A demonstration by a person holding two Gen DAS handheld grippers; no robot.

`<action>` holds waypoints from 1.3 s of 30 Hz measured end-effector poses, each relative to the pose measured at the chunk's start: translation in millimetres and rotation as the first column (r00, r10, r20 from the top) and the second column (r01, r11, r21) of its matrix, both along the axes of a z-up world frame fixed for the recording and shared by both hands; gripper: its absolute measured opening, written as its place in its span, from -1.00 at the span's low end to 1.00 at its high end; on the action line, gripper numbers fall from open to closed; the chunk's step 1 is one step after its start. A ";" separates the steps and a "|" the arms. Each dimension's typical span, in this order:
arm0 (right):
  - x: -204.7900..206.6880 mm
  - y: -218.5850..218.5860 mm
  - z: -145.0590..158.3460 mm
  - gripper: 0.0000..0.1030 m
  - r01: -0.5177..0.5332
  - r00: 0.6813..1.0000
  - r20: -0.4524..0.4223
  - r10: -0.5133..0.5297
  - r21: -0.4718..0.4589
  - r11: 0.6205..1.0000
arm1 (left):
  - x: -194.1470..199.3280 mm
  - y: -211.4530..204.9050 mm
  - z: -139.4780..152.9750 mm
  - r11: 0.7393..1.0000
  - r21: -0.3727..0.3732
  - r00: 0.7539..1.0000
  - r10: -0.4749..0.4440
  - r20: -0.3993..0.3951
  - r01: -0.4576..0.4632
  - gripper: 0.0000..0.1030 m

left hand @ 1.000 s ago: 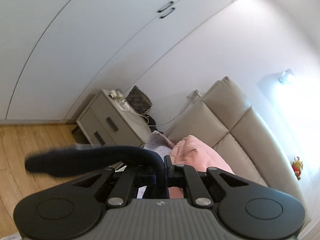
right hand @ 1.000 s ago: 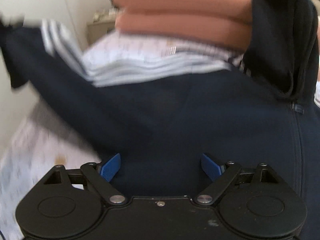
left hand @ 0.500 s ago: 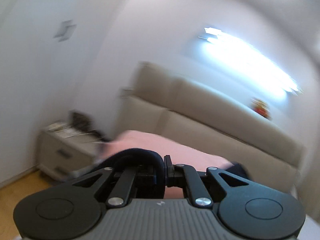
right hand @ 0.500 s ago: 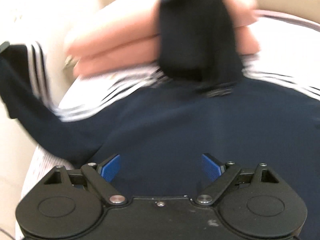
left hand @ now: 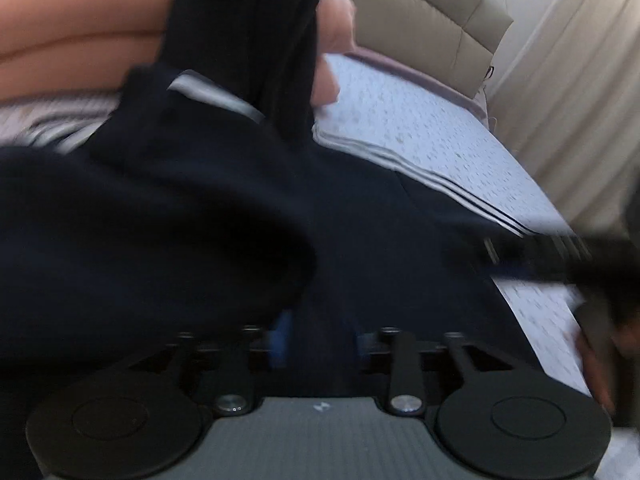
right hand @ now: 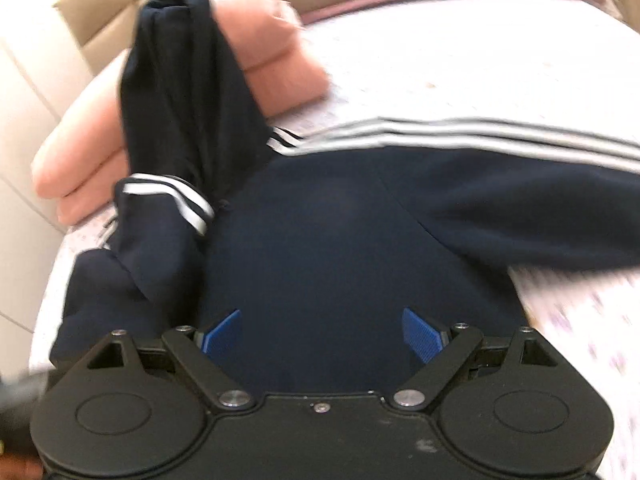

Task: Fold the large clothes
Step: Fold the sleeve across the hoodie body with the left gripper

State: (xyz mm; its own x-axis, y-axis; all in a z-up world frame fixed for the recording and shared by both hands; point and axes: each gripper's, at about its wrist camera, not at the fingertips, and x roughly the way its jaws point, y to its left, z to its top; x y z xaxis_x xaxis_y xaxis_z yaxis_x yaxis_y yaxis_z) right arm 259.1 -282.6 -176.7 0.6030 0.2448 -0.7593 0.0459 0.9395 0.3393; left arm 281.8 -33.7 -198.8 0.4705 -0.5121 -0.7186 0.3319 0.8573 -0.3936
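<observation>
Your left claw (left hand: 320,340) opening, navy sleeve (left hand: 160,220) slipping free; your right claw (right hand: 322,332) gaping empty over jacket (right hand: 320,240) on bed (right hand: 480,72).

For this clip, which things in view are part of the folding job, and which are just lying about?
Part of the job:
- navy jacket with white stripes, spread on the bed
- left gripper, jaws opening beside a fold of the jacket
- right gripper, open above the jacket

Lying about:
- folded pink blanket
- patterned bedsheet
- beige headboard
- curtain
</observation>
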 end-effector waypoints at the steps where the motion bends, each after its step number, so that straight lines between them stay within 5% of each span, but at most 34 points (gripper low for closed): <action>1: 12.0 12.9 3.7 1.00 -0.046 0.999 0.030 0.046 -0.006 0.999 | 3.5 20.6 6.1 1.000 -0.006 1.000 0.026 -0.010 -0.026 0.09; 5: 48.8 97.0 23.4 1.00 -0.259 0.950 0.146 0.276 -0.127 0.958 | 27.9 116.2 25.2 0.973 -0.036 0.973 0.228 -0.045 -0.230 0.14; 8: 74.9 160.1 16.8 1.00 -0.366 0.907 0.129 0.400 -0.226 0.903 | 69.5 168.2 23.7 0.947 -0.001 0.945 0.321 -0.057 -0.322 0.13; 14: 121.7 236.5 -21.6 0.99 -0.406 0.896 0.025 0.444 -0.360 0.840 | 141.3 215.9 -15.3 0.938 -0.106 0.935 0.310 -0.176 -0.331 0.08; 16: 132.6 239.5 -37.0 0.99 -0.407 0.899 -0.007 0.439 -0.387 0.828 | 145.7 217.9 -21.1 0.937 -0.114 0.938 0.312 -0.149 -0.330 0.07; 17: 135.9 239.4 -41.0 0.92 -0.405 0.900 -0.011 0.435 -0.387 0.828 | 146.8 215.4 -23.0 0.944 -0.115 0.946 0.295 -0.131 -0.310 -0.30; 18: 131.7 230.4 -39.1 0.42 -0.397 0.901 0.032 0.432 -0.338 0.853 | 147.1 211.8 -23.7 0.950 -0.098 0.952 0.284 -0.112 -0.295 -0.83; 19: 128.7 222.7 -34.8 -0.74 -0.388 0.905 0.073 0.418 -0.260 0.884 | 148.7 209.6 -22.6 0.955 -0.103 0.960 0.270 -0.081 -0.277 -0.83; 20: 120.4 210.7 -21.9 -0.78 -0.325 0.926 0.137 0.352 -0.187 0.927 | 140.4 207.8 -15.2 0.953 -0.117 0.960 0.279 -0.028 -0.280 -0.85; 23: 82.1 166.1 24.5 -0.79 -0.234 0.891 0.390 0.233 -0.046 0.971 | 117.4 207.9 5.6 0.933 -0.195 0.938 0.327 0.114 -0.301 -0.85; 25: 54.9 112.1 47.8 -0.79 -0.117 0.875 0.481 0.051 0.107 0.987 | 118.0 213.7 2.3 0.916 -0.230 0.926 0.361 0.113 -0.329 -0.85; 28: 27.0 24.1 29.2 -0.65 0.134 0.882 0.378 -0.281 0.370 0.919 | 115.5 219.9 -12.8 0.911 -0.194 0.921 0.382 0.070 -0.364 -0.82; 31: 23.8 -36.3 -25.9 -0.15 0.319 0.912 0.112 -0.395 0.413 0.853 | 102.6 227.9 -19.9 0.924 -0.170 0.932 0.357 0.061 -0.343 -0.61; 33: 25.7 -62.4 -64.2 0.20 0.340 0.921 0.009 -0.389 0.468 0.816 | 91.3 230.7 -18.7 0.925 -0.213 0.944 0.329 0.029 -0.316 -0.36; 35: 31.4 -75.8 -86.2 0.52 0.342 0.925 -0.027 -0.378 0.491 0.801 | 76.4 227.8 -15.7 0.933 -0.217 0.955 0.296 0.000 -0.288 -0.22; 39: 49.5 -84.0 -95.8 0.73 0.290 0.924 0.056 -0.379 0.543 0.788 | 47.7 209.7 -27.6 0.960 -0.164 0.972 0.217 -0.088 -0.229 -0.22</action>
